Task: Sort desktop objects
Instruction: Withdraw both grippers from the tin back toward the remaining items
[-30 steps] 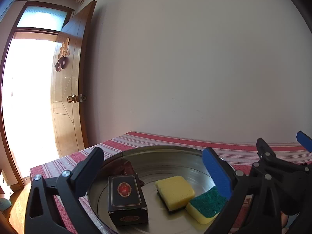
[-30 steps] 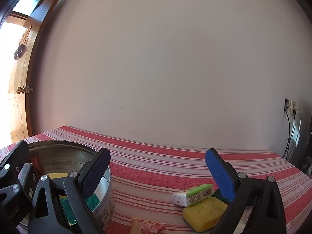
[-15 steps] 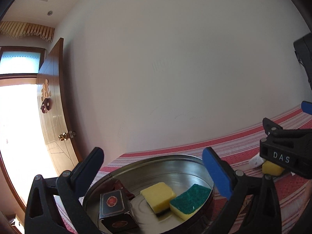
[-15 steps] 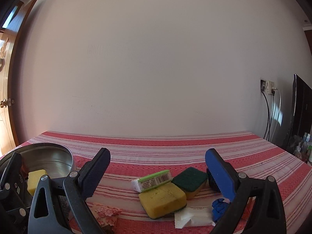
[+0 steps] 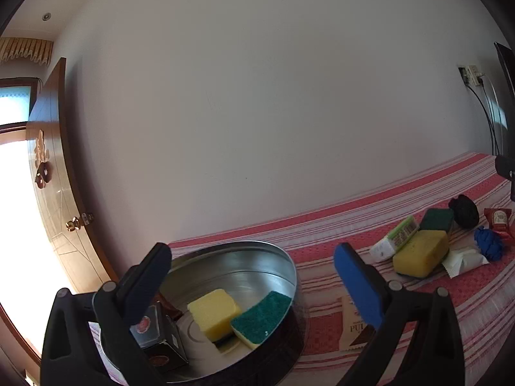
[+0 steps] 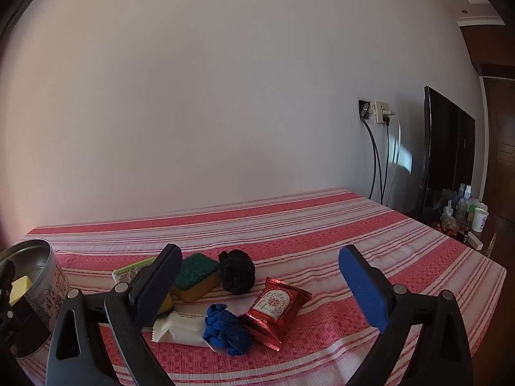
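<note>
— While the round metal tin (image 5: 286,267) sits at six o'clock in my left view, what's in it?
— A yellow sponge (image 5: 214,312), a green-faced sponge (image 5: 262,315) and a dark box (image 5: 157,337). My left gripper (image 5: 254,276) hangs above, jaws wide, empty.
— And the right?
— My right gripper (image 6: 257,276) is spread wide too, holding nothing; a red snack packet (image 6: 276,305), blue cloth bundle (image 6: 227,328) and black puff (image 6: 237,275) lie between its fingers on the striped cloth (image 6: 354,225).

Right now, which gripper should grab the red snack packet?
Probably the right gripper. It is open, and the red snack packet lies between its fingers' line of sight. The left gripper, also open, hangs over the metal tin, farther away.
</note>
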Motion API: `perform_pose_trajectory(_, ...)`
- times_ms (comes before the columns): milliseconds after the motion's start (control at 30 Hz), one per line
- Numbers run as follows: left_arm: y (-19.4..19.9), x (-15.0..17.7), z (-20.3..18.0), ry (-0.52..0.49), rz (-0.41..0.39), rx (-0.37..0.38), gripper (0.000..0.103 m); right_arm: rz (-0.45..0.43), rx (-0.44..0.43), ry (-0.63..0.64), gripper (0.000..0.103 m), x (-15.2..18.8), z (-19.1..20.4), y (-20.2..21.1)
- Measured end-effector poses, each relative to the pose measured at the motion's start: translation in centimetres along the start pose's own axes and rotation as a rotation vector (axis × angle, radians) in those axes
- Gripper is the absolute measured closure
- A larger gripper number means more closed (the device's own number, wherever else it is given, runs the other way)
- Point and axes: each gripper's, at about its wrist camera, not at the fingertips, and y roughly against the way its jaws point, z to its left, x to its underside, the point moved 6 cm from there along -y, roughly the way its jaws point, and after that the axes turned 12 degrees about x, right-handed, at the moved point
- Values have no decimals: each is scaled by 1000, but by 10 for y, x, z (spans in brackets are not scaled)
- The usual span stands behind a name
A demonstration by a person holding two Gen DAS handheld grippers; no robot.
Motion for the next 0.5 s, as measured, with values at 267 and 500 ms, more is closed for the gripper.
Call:
perform_pose_trajectory(267, -32, 18, -56, -30, 237, 187, 1, -7, -35, -48, 3, -2, -20, 4)
perform_pose_trajectory(500, -40, 28, -118, -204, 323, 162, 1, 49, -38, -106, 3, 7, -46, -10)
